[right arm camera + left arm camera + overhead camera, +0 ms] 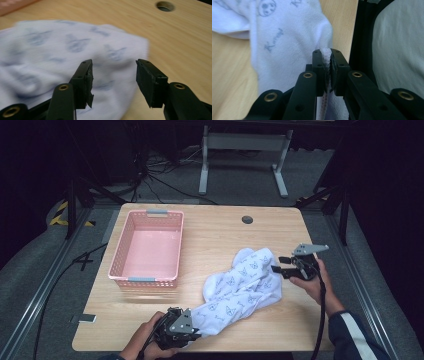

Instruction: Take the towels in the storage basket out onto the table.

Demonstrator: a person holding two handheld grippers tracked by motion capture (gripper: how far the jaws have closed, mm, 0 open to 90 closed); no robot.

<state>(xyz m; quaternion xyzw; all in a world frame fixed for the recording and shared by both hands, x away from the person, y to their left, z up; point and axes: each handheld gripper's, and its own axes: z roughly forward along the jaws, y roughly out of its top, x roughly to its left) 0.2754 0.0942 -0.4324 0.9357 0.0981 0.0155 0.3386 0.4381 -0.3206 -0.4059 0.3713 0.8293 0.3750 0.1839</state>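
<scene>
basket (146,249) left of cloth (239,287), on table (215,227)

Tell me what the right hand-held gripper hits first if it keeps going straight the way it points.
Probably the white patterned cloth garment: it lies just ahead of the open right hand-held gripper, though the gap is unclear.

White printed cloth garment (240,287) lies diagonally btwn both claws on light wooden table (215,232). Left gripper (186,330), at near edge, has garment's lower end at its tips. Right gripper (280,265) sits just beside garment's far end, w/ person's hand behind. Pink perforated plastic basket (146,249) well left of right claw, beyond left one.
</scene>
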